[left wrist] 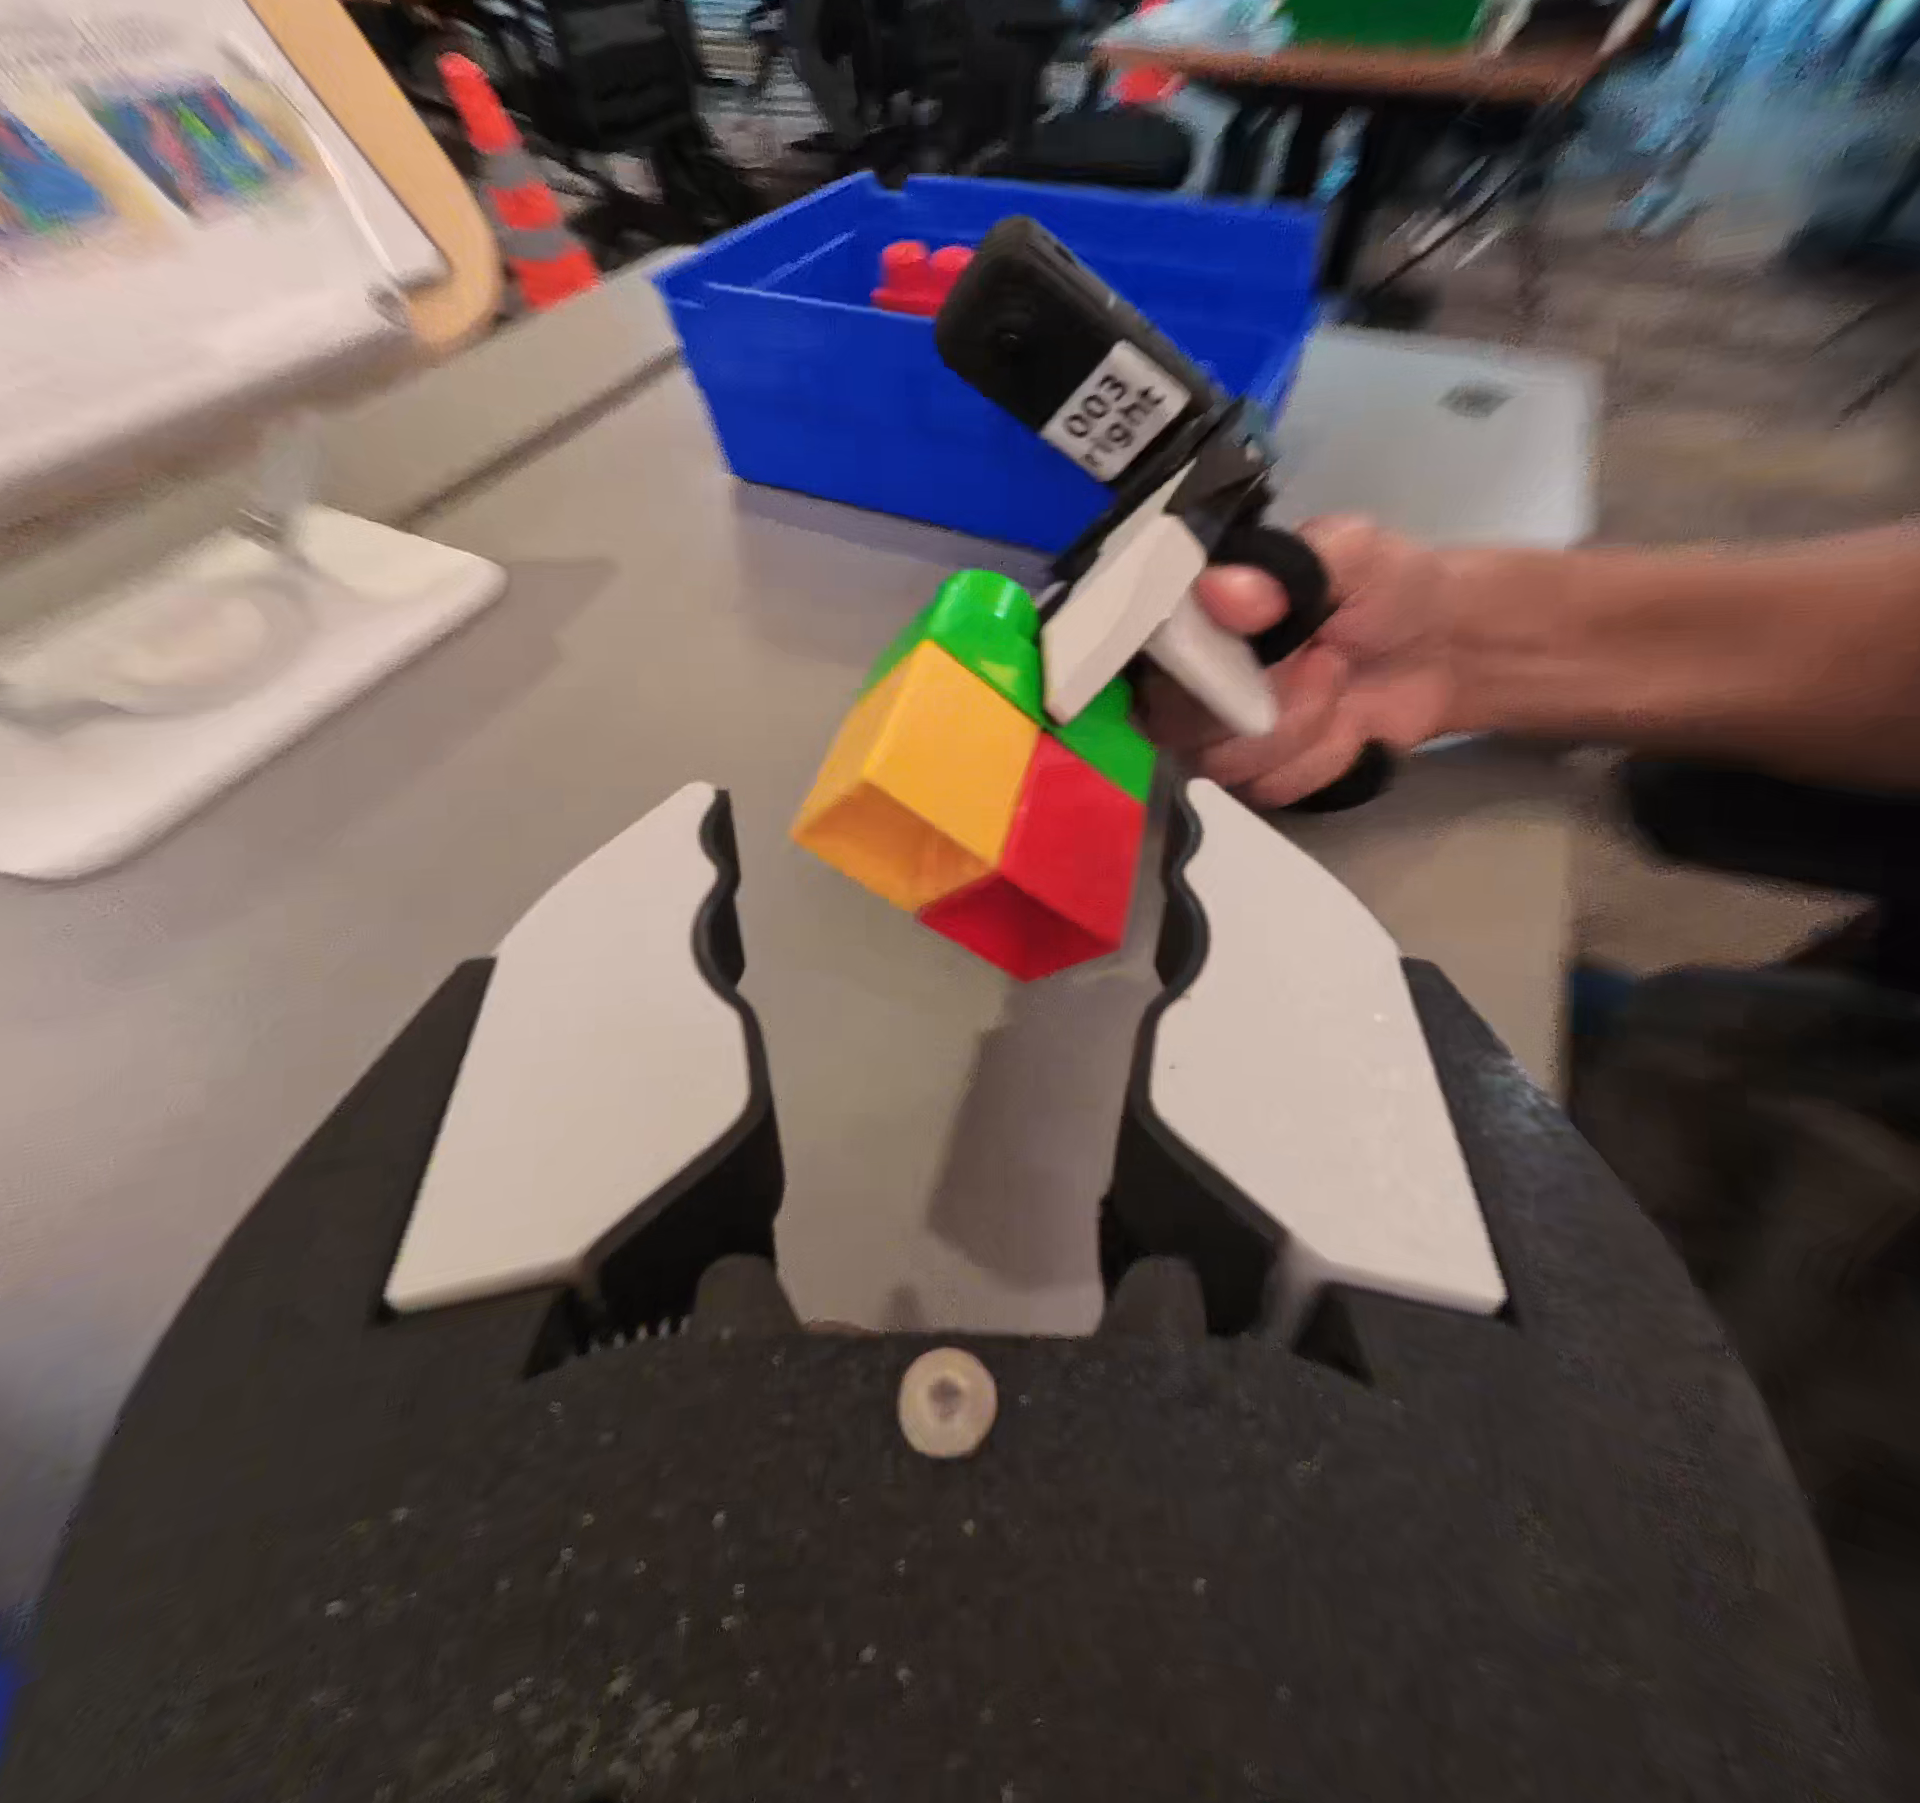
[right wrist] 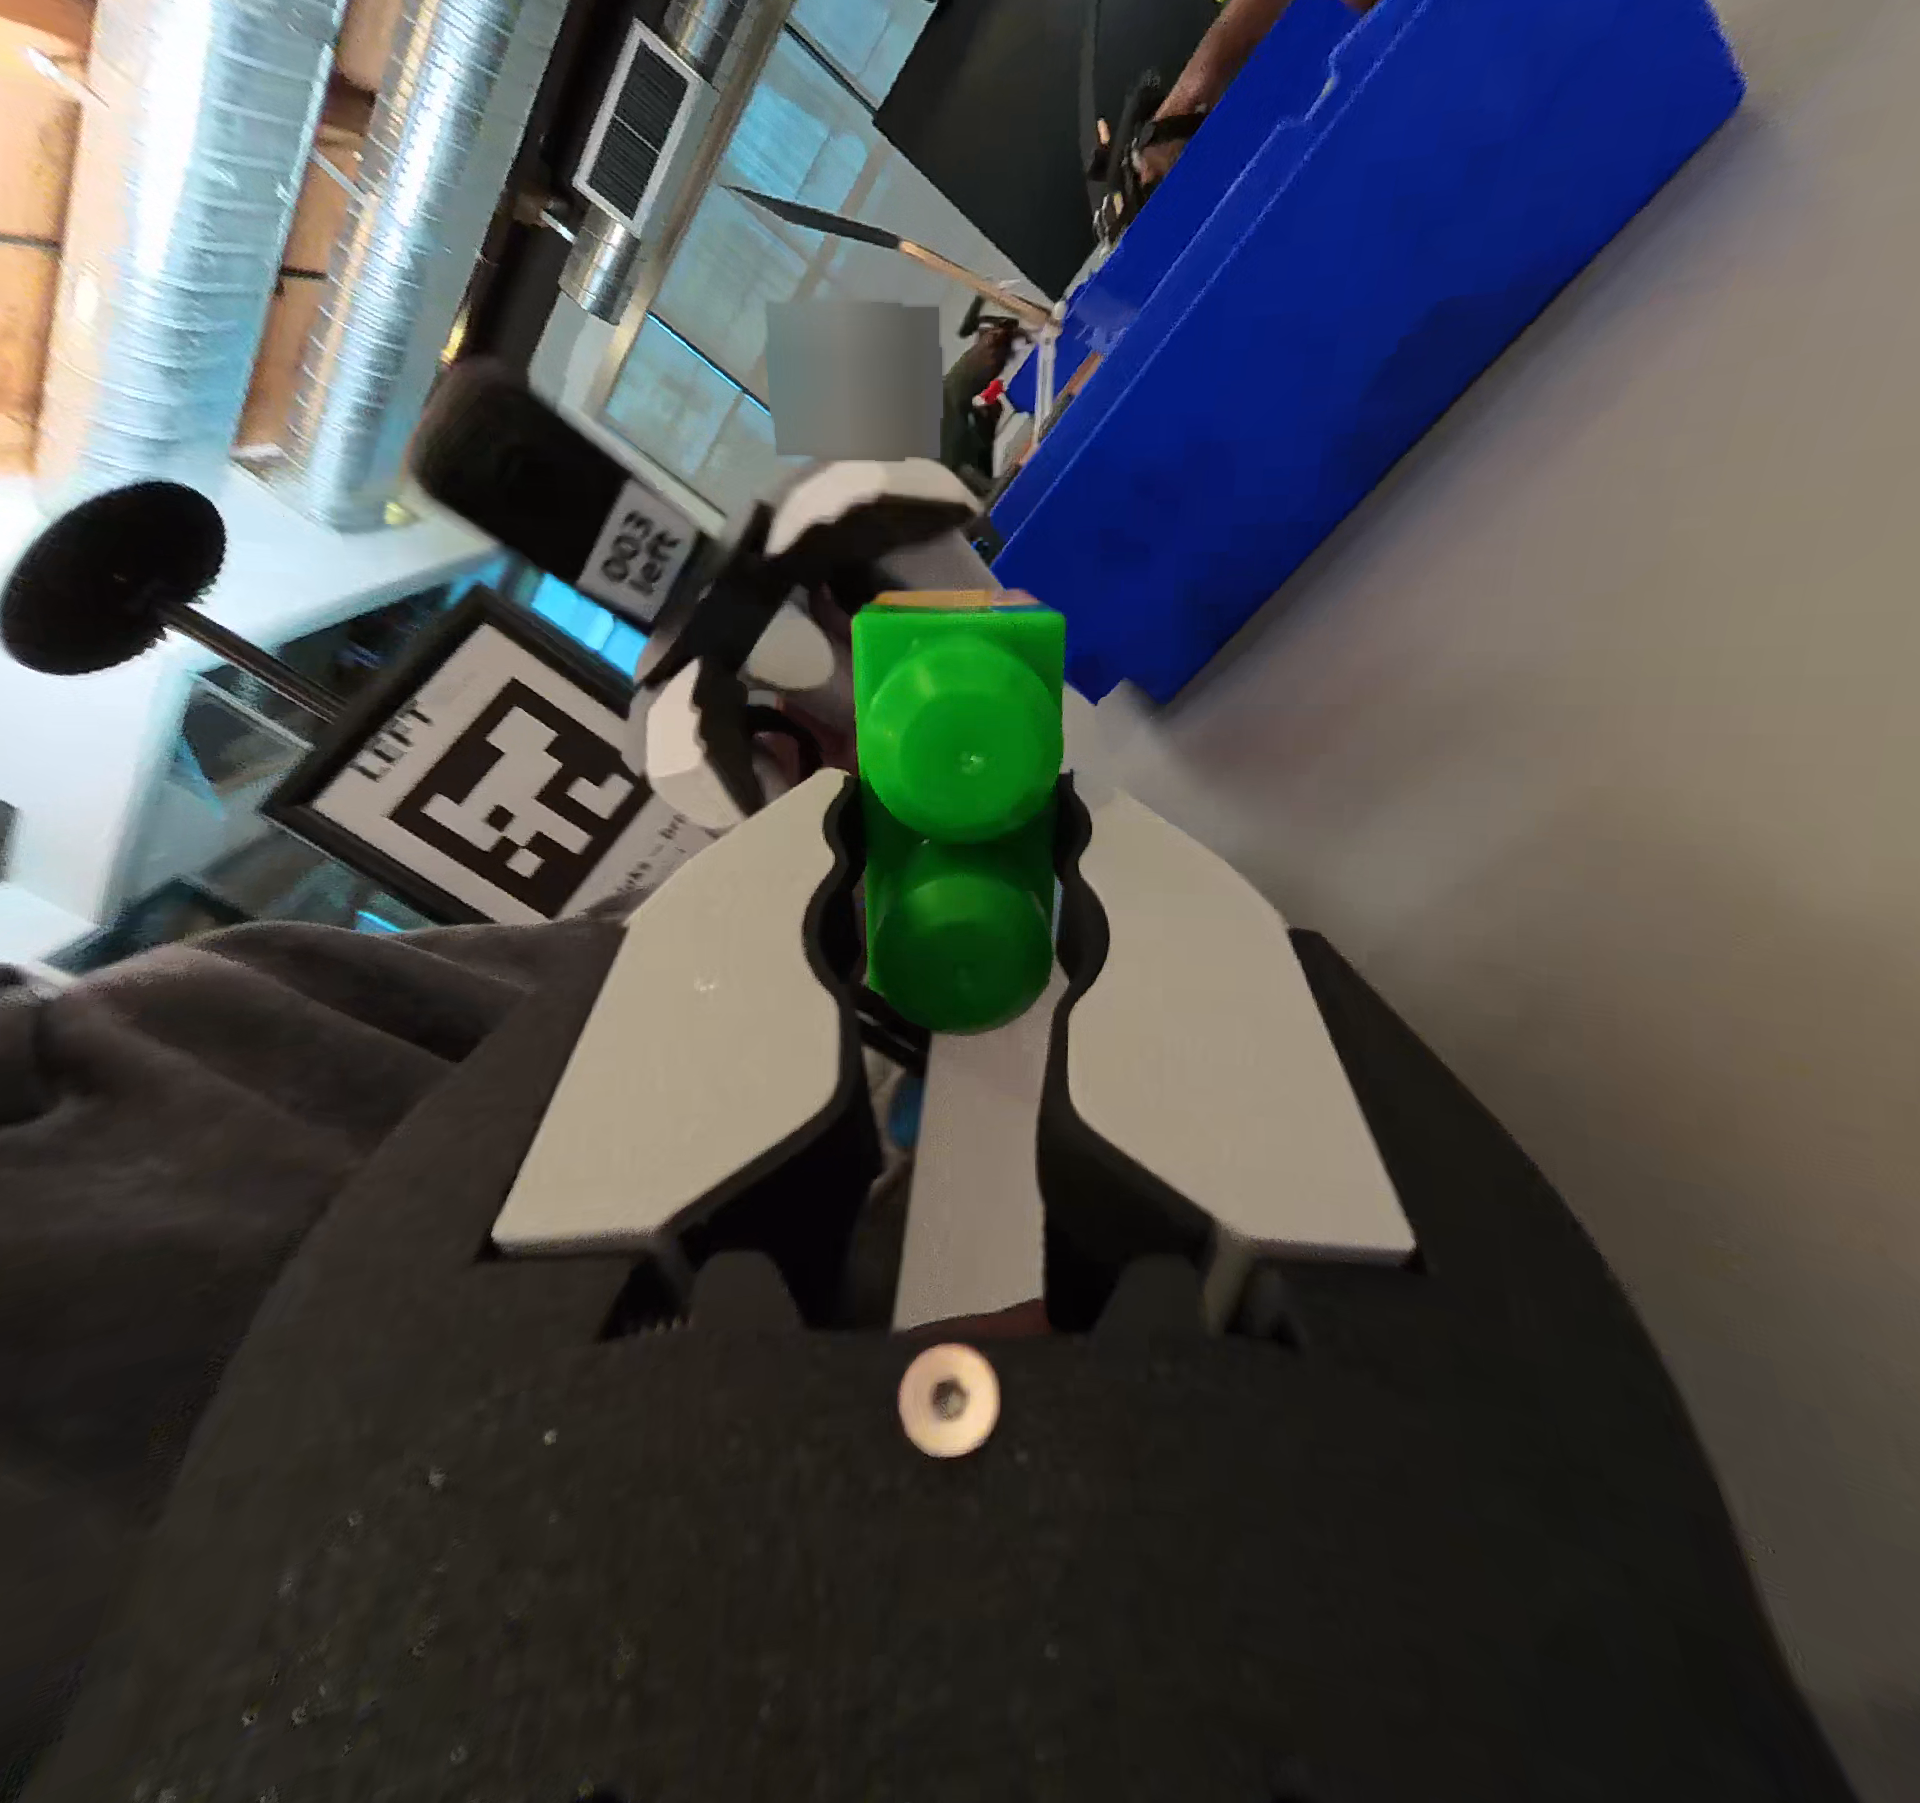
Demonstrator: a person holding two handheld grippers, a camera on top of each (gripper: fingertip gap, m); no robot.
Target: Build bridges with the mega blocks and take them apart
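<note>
A green block (right wrist: 961, 818), joined to yellow (left wrist: 940, 766) and red blocks (left wrist: 1060, 860), is clamped in the right gripper (right wrist: 961, 912) jaws; the left gripper (left wrist: 951, 880) jaws are held wide, empty.

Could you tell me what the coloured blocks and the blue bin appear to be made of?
The green block, yellow block and red block look like glossy moulded plastic: smooth faces, soft highlights, hollow undersides. The blue bin also looks plastic, with thin uniform walls and a duller sheen.
</note>
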